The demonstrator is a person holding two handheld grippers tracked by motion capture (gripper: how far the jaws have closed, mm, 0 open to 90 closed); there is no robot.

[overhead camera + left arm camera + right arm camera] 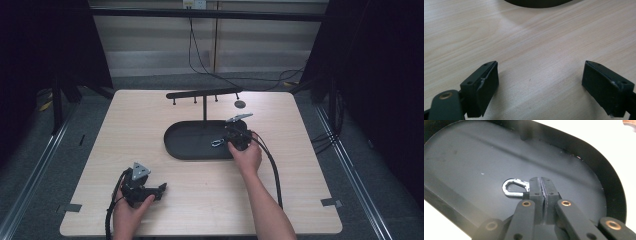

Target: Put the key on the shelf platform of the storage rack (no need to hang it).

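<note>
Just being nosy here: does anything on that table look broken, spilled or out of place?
Nothing stands out. The shiny metal snap hook lies in the black oval tray, pinched by the right gripper; the left gripper rests open on the wooden table.

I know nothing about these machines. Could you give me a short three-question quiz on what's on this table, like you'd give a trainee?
1. True or false: the left gripper has its jaws wide apart over bare table.
2. What shiny thing is the right gripper shut on?
3. Where is that thing: A) inside the black tray, B) hanging from the black rack?

Key: 1 true. 2 the silver snap hook. 3 A.
</note>
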